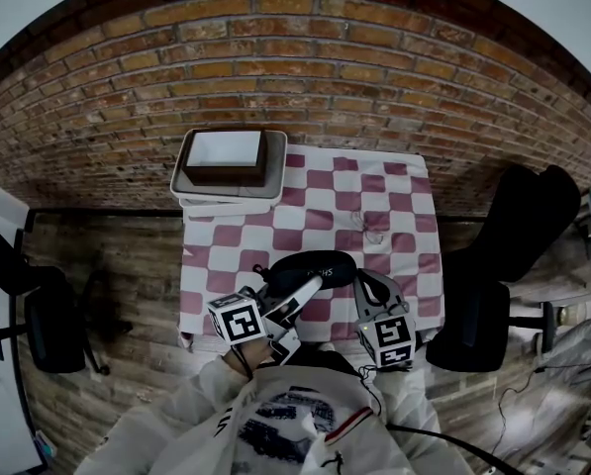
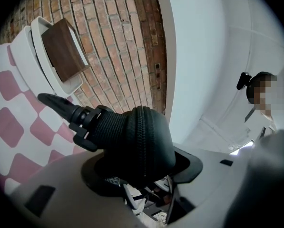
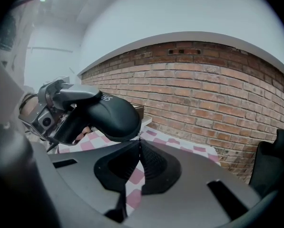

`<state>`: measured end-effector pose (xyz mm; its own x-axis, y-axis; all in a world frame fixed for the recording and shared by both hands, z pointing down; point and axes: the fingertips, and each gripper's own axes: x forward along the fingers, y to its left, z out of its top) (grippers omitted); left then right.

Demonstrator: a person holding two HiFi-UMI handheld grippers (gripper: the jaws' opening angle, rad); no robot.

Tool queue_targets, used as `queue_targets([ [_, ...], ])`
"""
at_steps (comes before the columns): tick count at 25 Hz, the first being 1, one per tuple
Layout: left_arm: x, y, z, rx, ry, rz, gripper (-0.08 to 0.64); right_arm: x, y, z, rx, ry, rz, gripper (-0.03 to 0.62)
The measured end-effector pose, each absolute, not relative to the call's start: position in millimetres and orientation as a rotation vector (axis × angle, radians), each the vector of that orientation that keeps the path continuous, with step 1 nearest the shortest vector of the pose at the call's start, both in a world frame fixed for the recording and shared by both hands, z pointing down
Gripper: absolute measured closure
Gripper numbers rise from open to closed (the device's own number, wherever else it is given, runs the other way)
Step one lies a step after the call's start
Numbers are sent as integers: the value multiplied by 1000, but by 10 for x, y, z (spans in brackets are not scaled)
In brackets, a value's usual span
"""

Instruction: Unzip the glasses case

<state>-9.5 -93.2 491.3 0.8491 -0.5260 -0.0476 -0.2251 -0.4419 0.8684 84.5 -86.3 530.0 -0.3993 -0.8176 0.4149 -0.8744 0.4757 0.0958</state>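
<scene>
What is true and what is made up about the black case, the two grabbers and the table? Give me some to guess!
1. The left gripper is clamped on the black glasses case. True.
2. The right gripper has its jaws wide open. False: its jaws are shut together, with the tips right at the case's end.
3. The tablecloth is blue with stripes. False: it has pink and white checks.
4. A brown box sits in a white tray at the table's far corner. True.
</scene>
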Motion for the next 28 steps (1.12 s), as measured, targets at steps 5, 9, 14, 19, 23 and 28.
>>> queue_targets([
  [5,-60,-956,4920,2070,-552,-350,307,873,-883,5342,1392,-2296,172,577],
  [9,-13,-945,4928,2107,-532,-363,307,893,-894,5368,1375,-2280,147,577],
  [14,24,-925,4918,2154,-531,-336,311,921,-927,5382,1388,-2254,111,577],
  [19,12,-936,4932,2180,-543,-296,316,911,-936,5420,1357,-2215,66,577],
  [23,34,-924,4926,2208,-547,-265,318,928,-939,5433,1354,-2195,43,577],
  [28,47,-894,4928,2238,-551,-222,318,933,-961,5423,1345,-2172,-11,577],
])
